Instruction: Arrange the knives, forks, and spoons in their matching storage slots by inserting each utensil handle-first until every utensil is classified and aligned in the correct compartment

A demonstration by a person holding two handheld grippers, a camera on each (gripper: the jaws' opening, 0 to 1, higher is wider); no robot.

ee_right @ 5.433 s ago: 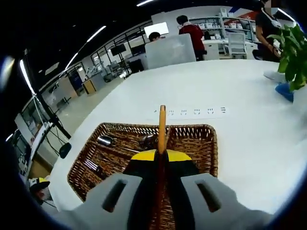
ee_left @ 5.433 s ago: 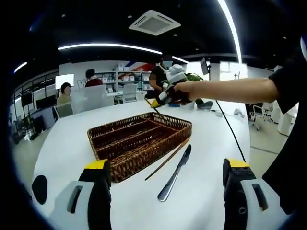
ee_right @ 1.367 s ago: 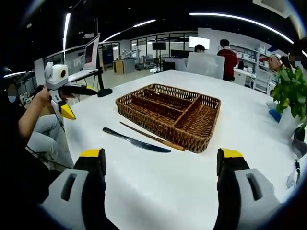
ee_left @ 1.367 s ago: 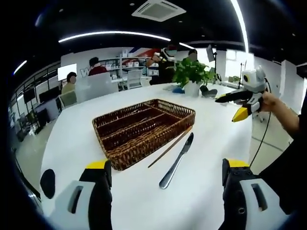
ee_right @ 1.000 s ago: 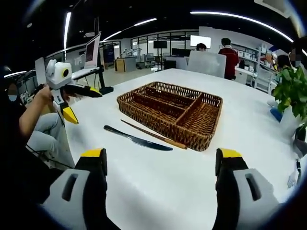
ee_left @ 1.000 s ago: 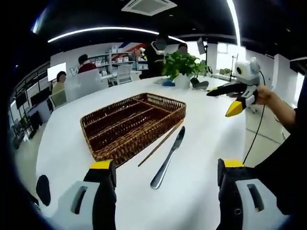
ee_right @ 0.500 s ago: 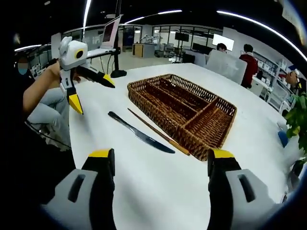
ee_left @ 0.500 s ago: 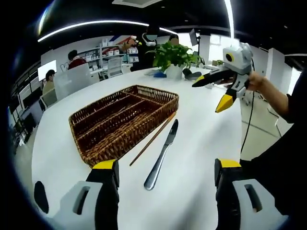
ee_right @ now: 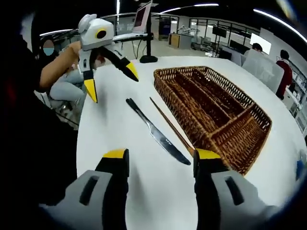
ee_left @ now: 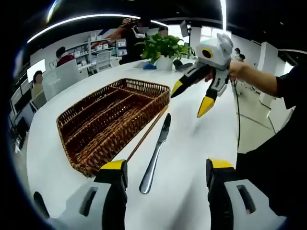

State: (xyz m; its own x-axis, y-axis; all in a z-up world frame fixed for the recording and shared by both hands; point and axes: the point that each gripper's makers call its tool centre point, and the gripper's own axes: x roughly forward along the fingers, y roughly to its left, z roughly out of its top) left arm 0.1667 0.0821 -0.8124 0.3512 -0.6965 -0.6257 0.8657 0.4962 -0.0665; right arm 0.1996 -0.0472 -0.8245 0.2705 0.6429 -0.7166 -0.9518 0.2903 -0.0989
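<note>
A silver table knife (ee_left: 156,152) lies on the white table beside a brown chopstick (ee_left: 145,136), which rests along the wall of the wicker cutlery basket (ee_left: 109,147). My left gripper (ee_left: 165,167) is open, its jaws on either side of the knife's near end and above it. My right gripper (ee_left: 192,98) hangs open over the far end of the knife, held by a hand. From the right gripper view, the knife (ee_right: 154,130) and chopstick (ee_right: 171,127) lie ahead of my open right gripper (ee_right: 160,155), left of the basket (ee_right: 230,86). The left gripper (ee_right: 111,81) hovers open beyond the knife.
A potted plant (ee_left: 163,45) stands on the table behind the basket. People sit and stand at desks in the background. The table edge (ee_right: 79,139) runs close on the left of the right gripper view, with a seated person beyond it.
Both grippers have come in closer to the knife and to each other, so the knife and basket look larger. The knife, chopstick and basket have not moved. Both stay open.
</note>
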